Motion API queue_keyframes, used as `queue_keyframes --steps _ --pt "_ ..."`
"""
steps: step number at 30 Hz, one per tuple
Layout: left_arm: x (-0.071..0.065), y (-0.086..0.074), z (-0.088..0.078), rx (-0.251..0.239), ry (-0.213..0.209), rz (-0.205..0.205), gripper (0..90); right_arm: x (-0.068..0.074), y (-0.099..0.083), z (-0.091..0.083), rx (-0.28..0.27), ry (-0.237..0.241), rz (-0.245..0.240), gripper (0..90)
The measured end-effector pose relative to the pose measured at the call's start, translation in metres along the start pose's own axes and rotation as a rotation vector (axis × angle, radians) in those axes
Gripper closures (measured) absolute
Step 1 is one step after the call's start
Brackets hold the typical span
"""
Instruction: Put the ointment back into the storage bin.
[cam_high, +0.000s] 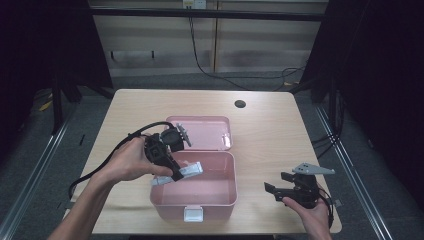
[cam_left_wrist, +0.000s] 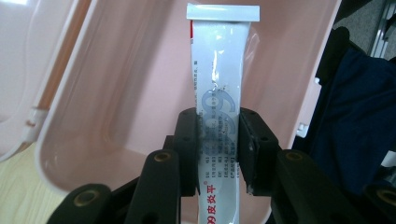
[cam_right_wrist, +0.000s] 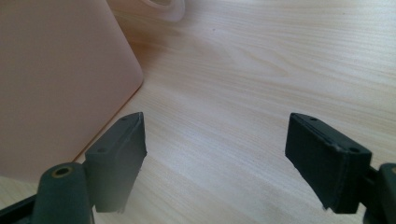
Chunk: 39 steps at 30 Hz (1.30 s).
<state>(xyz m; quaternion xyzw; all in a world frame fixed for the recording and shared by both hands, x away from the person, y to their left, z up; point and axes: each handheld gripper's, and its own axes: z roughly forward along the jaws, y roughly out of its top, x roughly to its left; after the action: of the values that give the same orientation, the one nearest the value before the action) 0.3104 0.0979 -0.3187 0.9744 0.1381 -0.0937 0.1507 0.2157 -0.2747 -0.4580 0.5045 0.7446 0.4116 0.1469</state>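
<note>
— While we look along the left hand-held gripper (cam_left_wrist: 217, 154), what do its jaws have hold of?

— We see them closed tight on a white tube (cam_left_wrist: 219, 93), pressing it from both sides near its lower, printed part. The tube's flat crimped end points away from us, and in the high view the tube (cam_high: 187, 171) sticks out sideways past the jaw tips.

— Where does that put the tube?

— We find it held in the air over the open pink box (cam_high: 220, 200), above the near-left part of the tub, not resting on the floor of the box. Behind the tub the pink lid (cam_high: 210, 131) lies flat on the bench (cam_high: 270, 130).

— And the right hand-held gripper (cam_right_wrist: 215, 158)?

— We see its jaws standing wide apart with nothing between them, just bare wood grain of the bench below. It sits low at the near-right of the bench, beside the box's outer wall (cam_right_wrist: 56, 84), apart from it.

— Anything else out there?

— We note a round dark hole (cam_high: 240, 104) near the far edge of the bench.
</note>
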Motion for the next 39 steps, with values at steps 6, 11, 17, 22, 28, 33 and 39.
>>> queue_keyframes --steps 6,11,17,22,28,33,39 --pt "-0.005 0.011 0.013 0.003 0.017 0.012 70.9 0.0 0.0 0.0 0.0 0.0 0.001 20.1" --pt "-0.008 0.021 0.022 0.022 -0.001 0.045 70.8 0.0 0.0 -0.001 0.003 0.0 0.005 19.8" --pt "-0.009 0.024 0.036 0.052 -0.018 0.059 70.7 0.0 0.0 -0.001 0.004 0.001 0.005 19.7" --pt "-0.009 0.027 0.048 0.067 -0.022 0.069 70.8 0.0 0.0 0.0 0.003 -0.001 0.007 19.6" --pt "-0.011 0.031 0.062 0.094 -0.063 0.063 70.8 0.0 0.0 0.0 0.002 0.0 0.007 19.6" --pt "-0.009 0.035 0.069 0.106 -0.07 0.078 70.8 0.0 -0.001 -0.001 0.003 0.001 0.009 19.6" --pt "-0.01 0.037 0.081 0.116 -0.089 0.088 70.8 0.0 0.0 0.0 0.004 0.001 0.007 19.6"
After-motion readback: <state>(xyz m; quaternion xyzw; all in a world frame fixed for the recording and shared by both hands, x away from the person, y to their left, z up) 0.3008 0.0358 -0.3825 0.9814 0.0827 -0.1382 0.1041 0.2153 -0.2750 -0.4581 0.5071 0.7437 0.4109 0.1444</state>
